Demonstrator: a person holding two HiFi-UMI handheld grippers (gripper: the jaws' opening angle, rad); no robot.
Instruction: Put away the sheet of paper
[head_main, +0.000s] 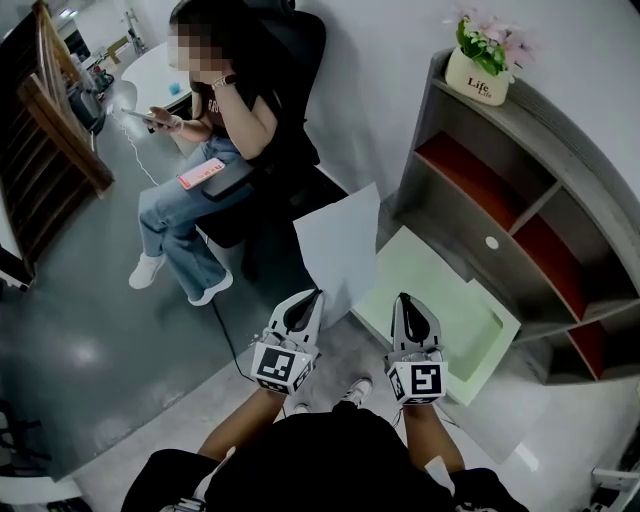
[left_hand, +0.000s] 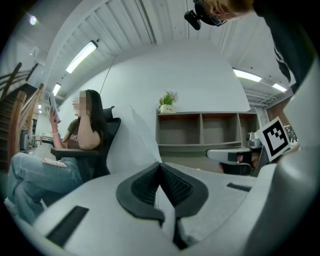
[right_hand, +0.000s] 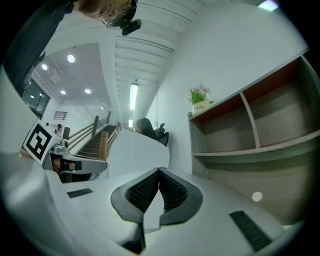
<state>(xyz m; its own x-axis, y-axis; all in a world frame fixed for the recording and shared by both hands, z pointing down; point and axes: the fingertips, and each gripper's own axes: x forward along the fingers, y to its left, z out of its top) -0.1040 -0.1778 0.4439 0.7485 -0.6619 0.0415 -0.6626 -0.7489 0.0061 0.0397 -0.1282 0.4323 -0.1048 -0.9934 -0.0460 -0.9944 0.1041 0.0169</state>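
Observation:
The white sheet of paper (head_main: 340, 245) stands upright in the air, low over the floor. My left gripper (head_main: 316, 294) is shut on its lower left edge. In the left gripper view the paper (left_hand: 137, 145) rises out of the closed jaws (left_hand: 160, 165). My right gripper (head_main: 403, 298) hangs just right of the sheet with its jaws shut, and a strip of the tray shows between it and the paper. The right gripper view has the paper (right_hand: 135, 152) to the left behind the closed jaws (right_hand: 159, 171). A pale green tray (head_main: 470, 320) lies on the floor under my right gripper.
A grey shelf unit (head_main: 520, 200) with red-backed compartments stands at the right wall, with a flower pot (head_main: 478, 75) on top. A person (head_main: 210, 130) sits in a black chair beyond the paper. A wooden stair rail (head_main: 50, 120) is at far left.

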